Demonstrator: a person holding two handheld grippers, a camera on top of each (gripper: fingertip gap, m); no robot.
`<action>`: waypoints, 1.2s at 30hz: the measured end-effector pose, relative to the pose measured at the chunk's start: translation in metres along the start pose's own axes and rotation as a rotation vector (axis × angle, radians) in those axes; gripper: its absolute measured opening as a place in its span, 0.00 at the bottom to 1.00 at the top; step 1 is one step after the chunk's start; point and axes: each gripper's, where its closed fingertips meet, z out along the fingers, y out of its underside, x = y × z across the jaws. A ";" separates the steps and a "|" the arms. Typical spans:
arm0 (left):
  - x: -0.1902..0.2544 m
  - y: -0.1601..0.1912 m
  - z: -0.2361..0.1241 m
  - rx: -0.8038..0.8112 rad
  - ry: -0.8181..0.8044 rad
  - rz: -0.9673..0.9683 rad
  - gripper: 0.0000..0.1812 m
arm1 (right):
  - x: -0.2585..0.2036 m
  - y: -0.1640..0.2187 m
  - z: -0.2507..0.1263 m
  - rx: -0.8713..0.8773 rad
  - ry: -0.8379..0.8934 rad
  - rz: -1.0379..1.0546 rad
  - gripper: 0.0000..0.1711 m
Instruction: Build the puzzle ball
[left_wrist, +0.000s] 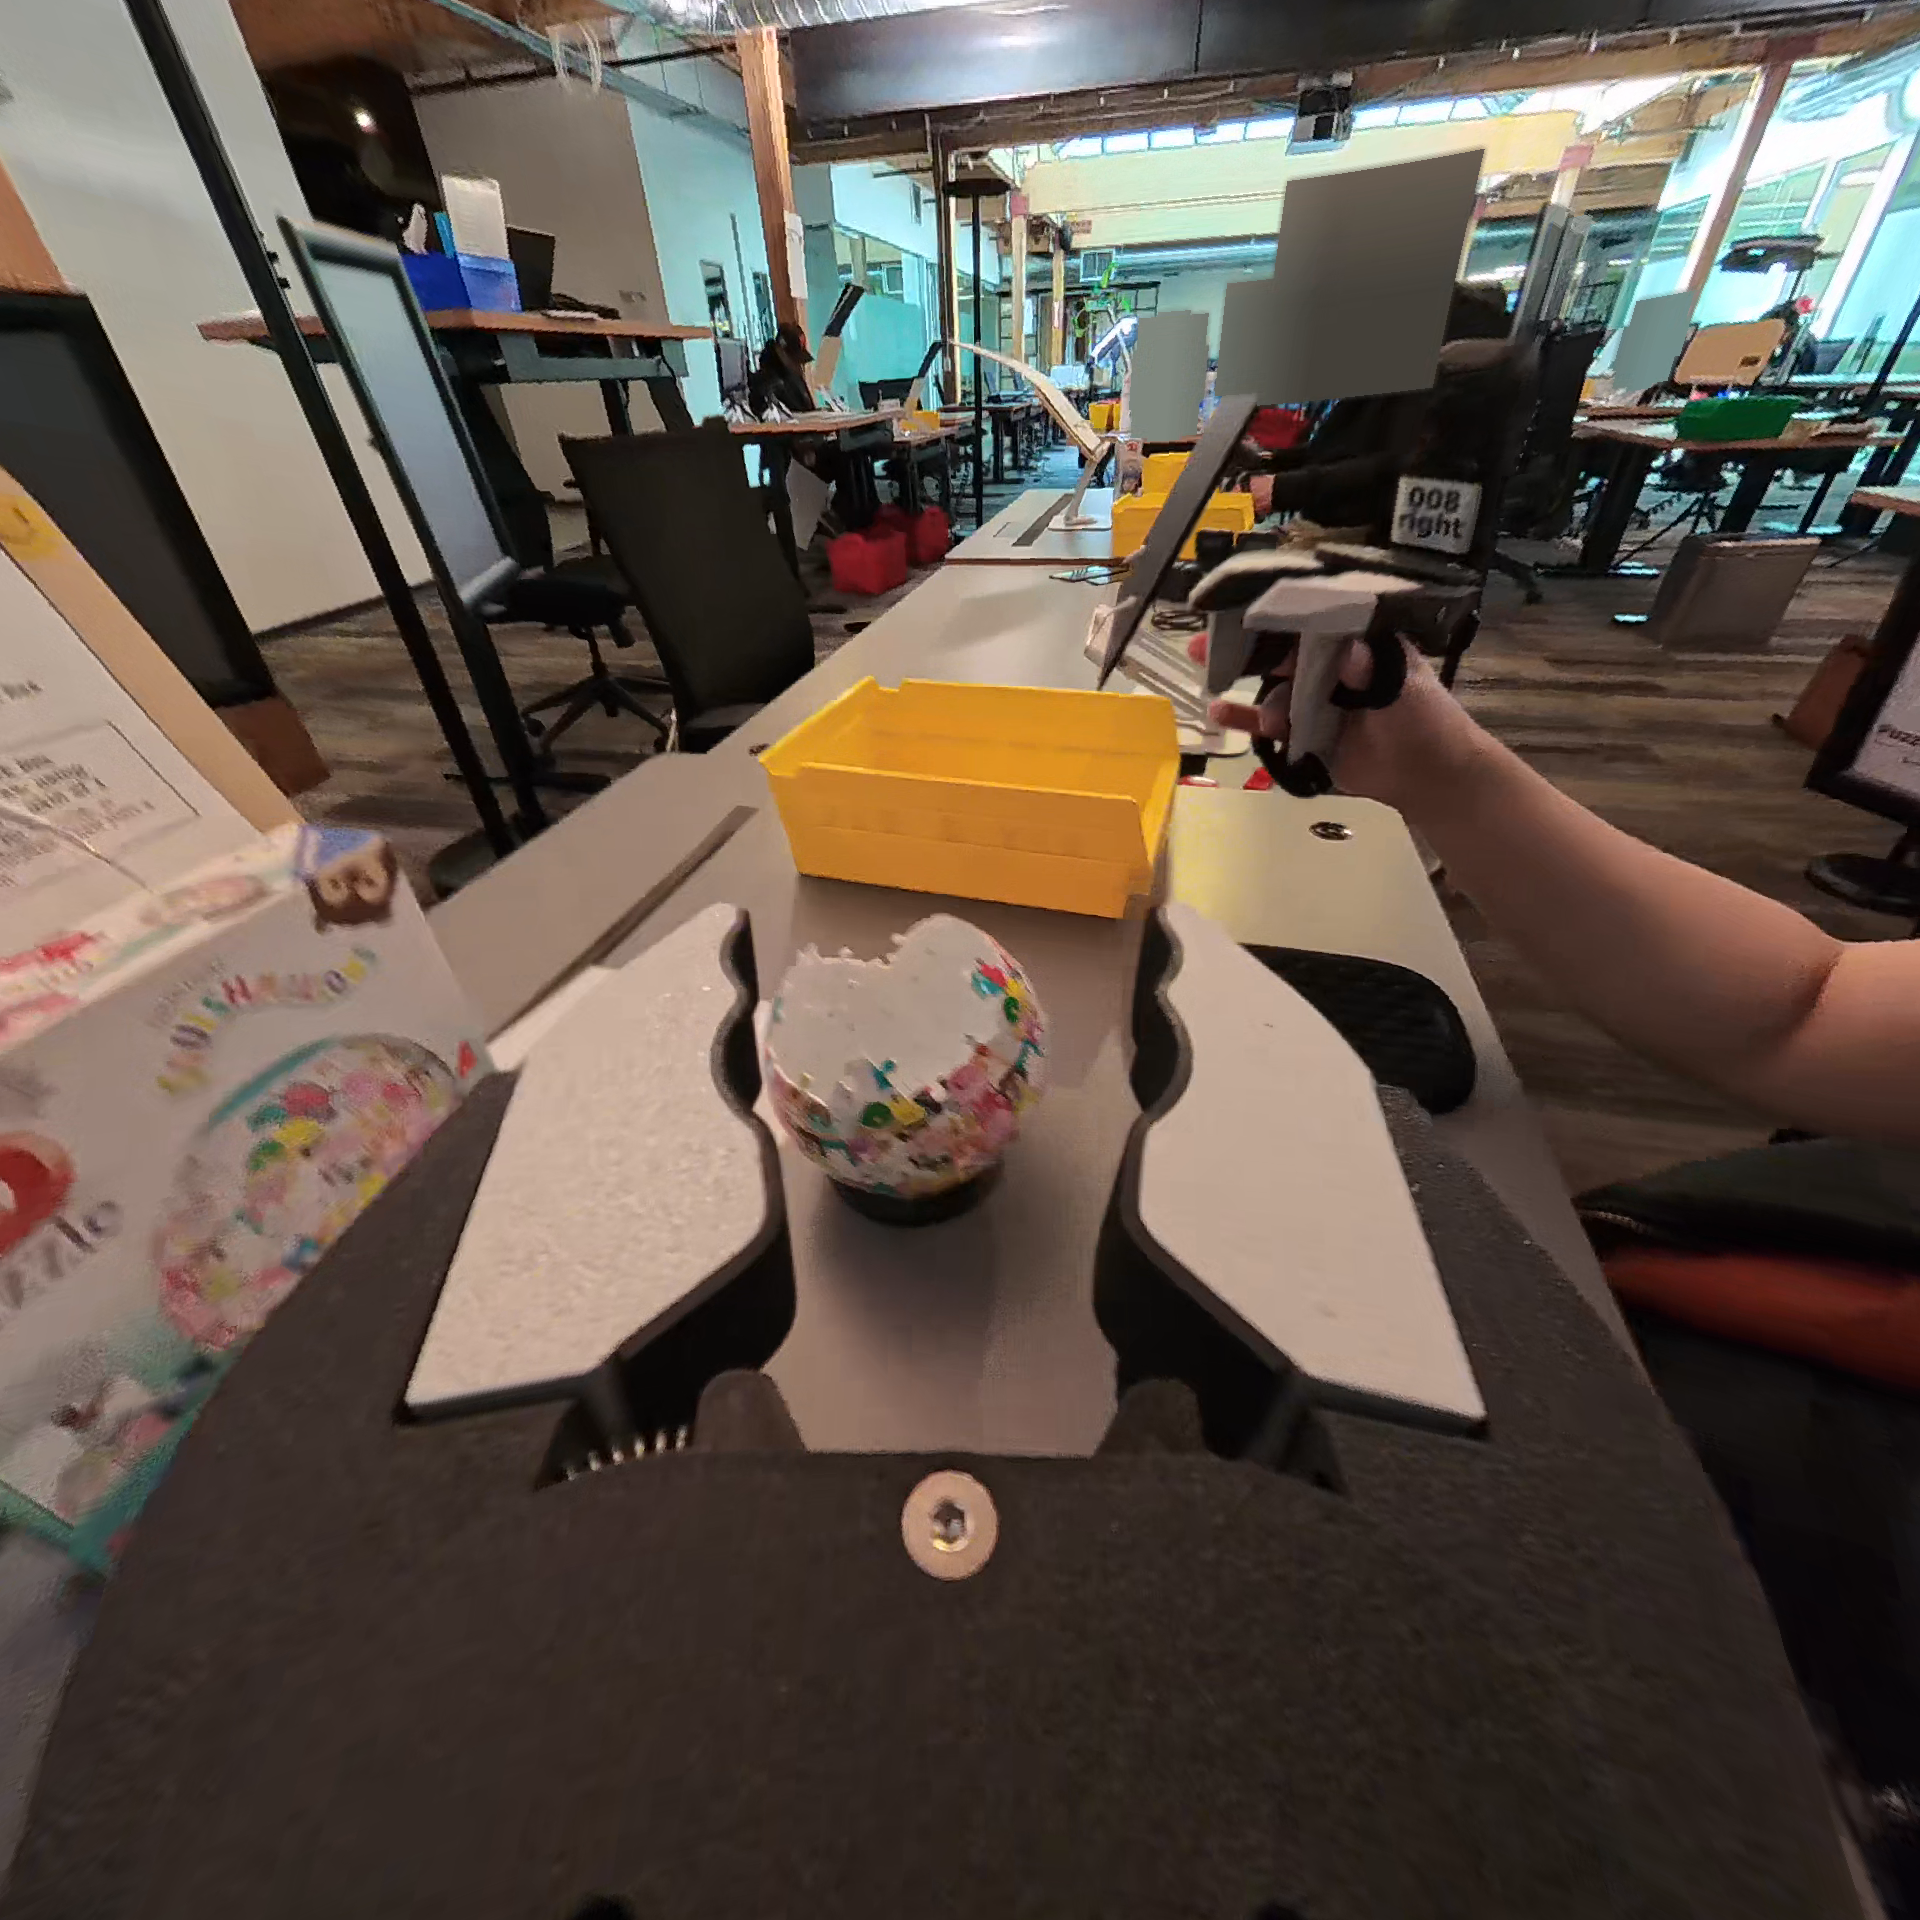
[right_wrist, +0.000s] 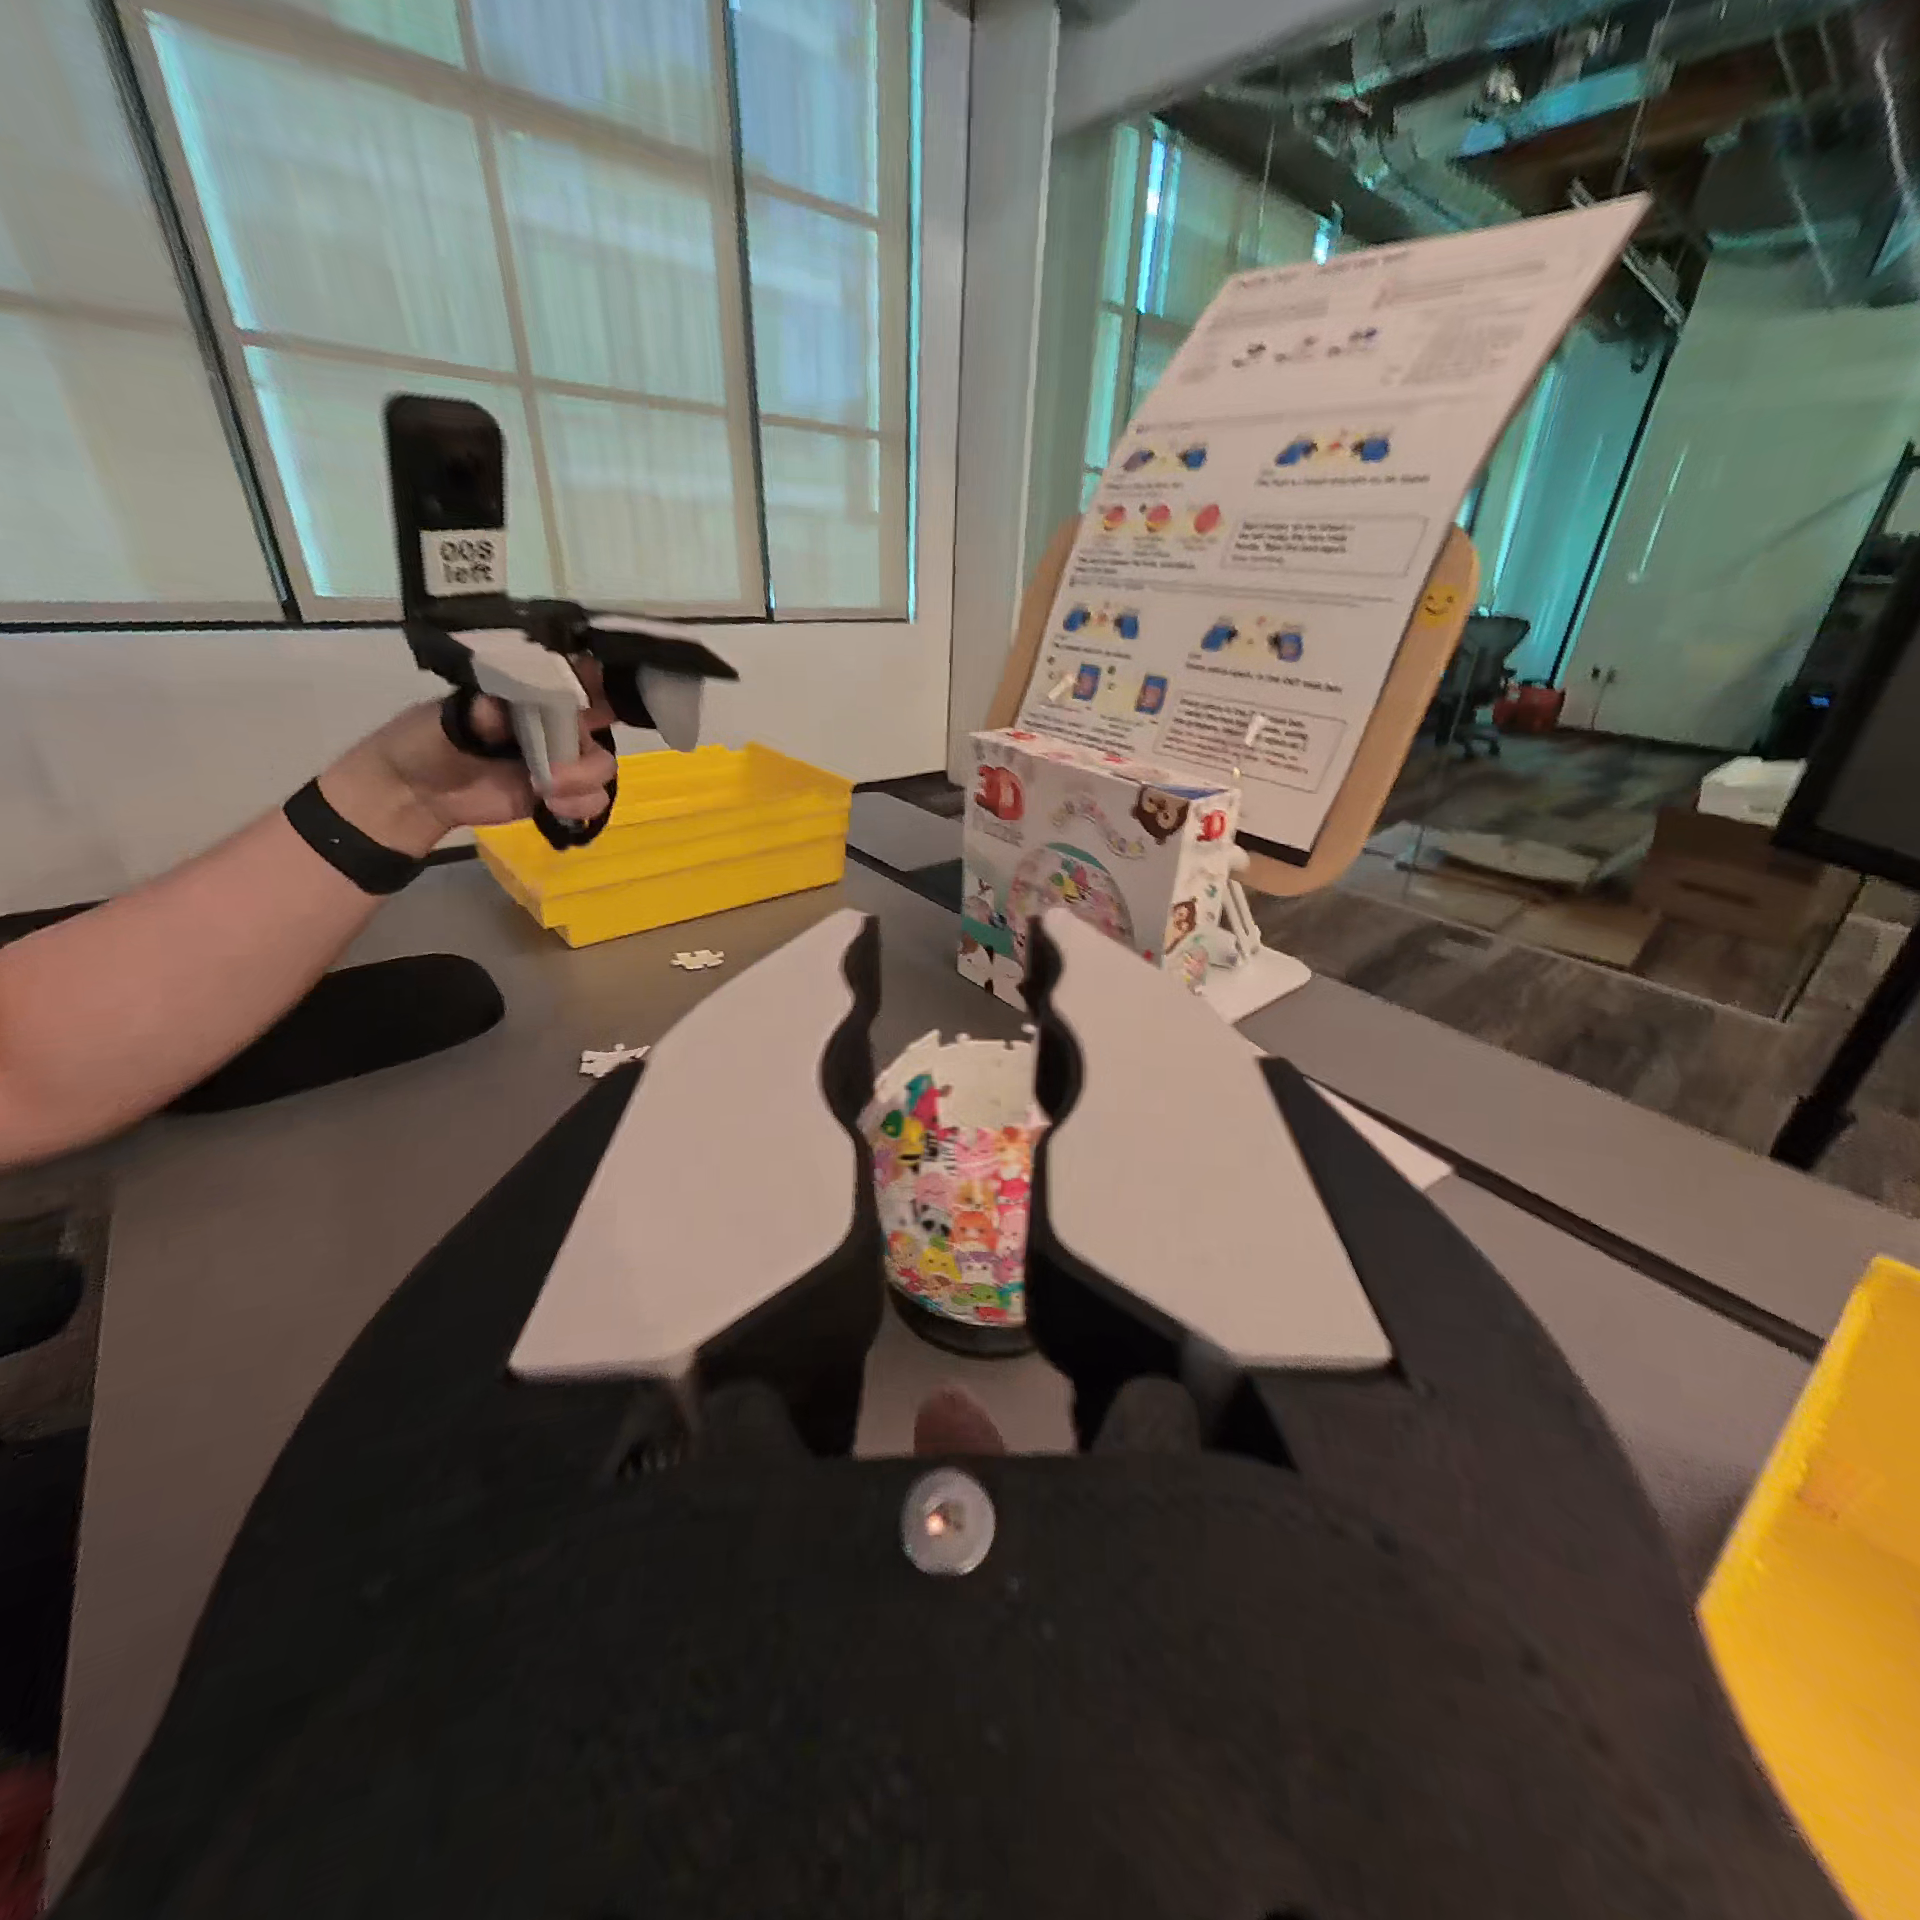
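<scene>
Puzzle ball (left_wrist: 906, 1070), partly built with its top open, stands on a dark base on the grey table (left_wrist: 1299, 883). Left gripper (left_wrist: 940, 940) is held wide, its white fingers (left_wrist: 613, 1164) flanking the ball without touching. Right gripper (right_wrist: 951, 940) is narrower, with nothing between its tips and the ball seen behind the gap. Two loose pieces (right_wrist: 613, 1058) lie near a yellow bin (right_wrist: 675, 842); the puzzle box (right_wrist: 1091, 842) stands before an instruction board (right_wrist: 1299, 499).

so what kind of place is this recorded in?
Looks like an open-plan office or lab: rows of desks, office chairs, large paned windows, exposed ceiling ducts.
</scene>
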 end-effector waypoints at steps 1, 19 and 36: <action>0.006 0.010 -0.001 -0.003 0.000 -0.021 0.39 | -0.007 -0.004 -0.002 0.028 -0.005 -0.031 0.08; -0.010 0.168 0.112 -0.279 -0.047 -0.011 0.59 | 0.075 0.053 0.099 -0.442 -0.169 0.167 0.26; -0.015 0.184 0.132 -0.293 -0.124 0.092 0.60 | 0.079 0.189 0.124 -1.339 -0.250 -0.140 0.28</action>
